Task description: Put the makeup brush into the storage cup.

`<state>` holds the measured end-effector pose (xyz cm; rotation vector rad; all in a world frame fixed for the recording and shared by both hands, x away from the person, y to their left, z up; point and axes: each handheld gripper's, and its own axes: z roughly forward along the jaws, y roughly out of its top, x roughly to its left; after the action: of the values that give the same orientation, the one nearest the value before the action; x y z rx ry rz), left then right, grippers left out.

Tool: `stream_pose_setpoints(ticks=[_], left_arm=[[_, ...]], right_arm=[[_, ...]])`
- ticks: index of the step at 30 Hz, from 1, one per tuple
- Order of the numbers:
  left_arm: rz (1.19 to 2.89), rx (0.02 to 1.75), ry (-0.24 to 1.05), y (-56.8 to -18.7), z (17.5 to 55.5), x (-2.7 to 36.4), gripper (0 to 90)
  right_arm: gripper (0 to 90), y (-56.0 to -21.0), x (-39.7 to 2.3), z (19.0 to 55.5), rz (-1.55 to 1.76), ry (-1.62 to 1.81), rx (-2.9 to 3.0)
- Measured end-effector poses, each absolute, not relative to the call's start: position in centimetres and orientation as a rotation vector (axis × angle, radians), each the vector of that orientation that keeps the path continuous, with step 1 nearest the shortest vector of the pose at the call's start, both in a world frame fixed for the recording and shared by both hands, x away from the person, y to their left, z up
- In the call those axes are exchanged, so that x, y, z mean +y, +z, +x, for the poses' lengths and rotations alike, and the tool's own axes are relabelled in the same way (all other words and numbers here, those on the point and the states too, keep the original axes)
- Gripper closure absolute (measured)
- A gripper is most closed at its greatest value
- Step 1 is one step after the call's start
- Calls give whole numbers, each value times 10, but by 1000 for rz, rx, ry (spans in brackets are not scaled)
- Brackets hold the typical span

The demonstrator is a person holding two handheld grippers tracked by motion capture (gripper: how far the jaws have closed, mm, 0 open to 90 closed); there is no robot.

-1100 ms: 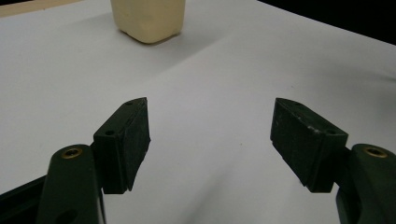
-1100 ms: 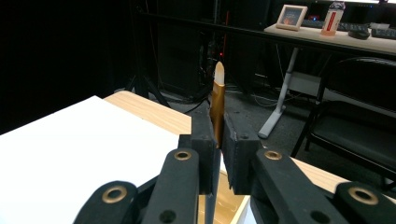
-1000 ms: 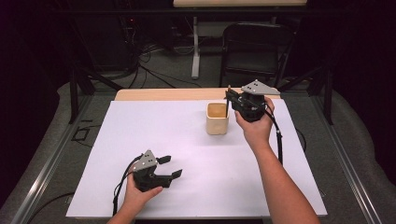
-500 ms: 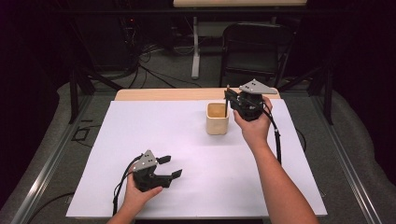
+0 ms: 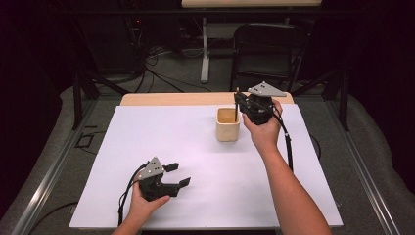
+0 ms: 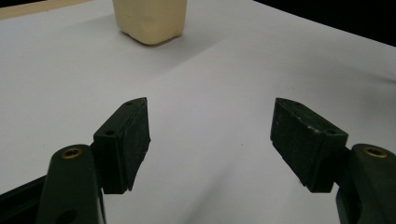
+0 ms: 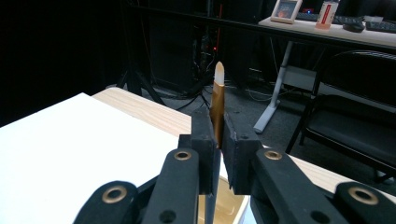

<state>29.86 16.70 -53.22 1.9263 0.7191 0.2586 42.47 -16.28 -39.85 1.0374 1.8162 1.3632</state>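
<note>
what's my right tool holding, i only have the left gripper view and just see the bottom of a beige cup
Observer: The right tool is shut on a thin brown stick with a pale tip, held upright.
Operator: where is it relative to the cup
Observer: In the high view the stick hangs just over the open top of the beige cup, at its right side.
Operator: anything in the cup already
Observer: Cannot tell; its inside looks bare in the high view, but part is shadowed.
</note>
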Motion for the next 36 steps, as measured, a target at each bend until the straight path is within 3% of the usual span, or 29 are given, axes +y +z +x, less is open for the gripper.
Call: stream_pose_setpoints(ticks=[36], left_arm=[[1928,728,270,-532,299,168,286]], right_arm=[[834,-409,-153,439,1059,1328,1823]])
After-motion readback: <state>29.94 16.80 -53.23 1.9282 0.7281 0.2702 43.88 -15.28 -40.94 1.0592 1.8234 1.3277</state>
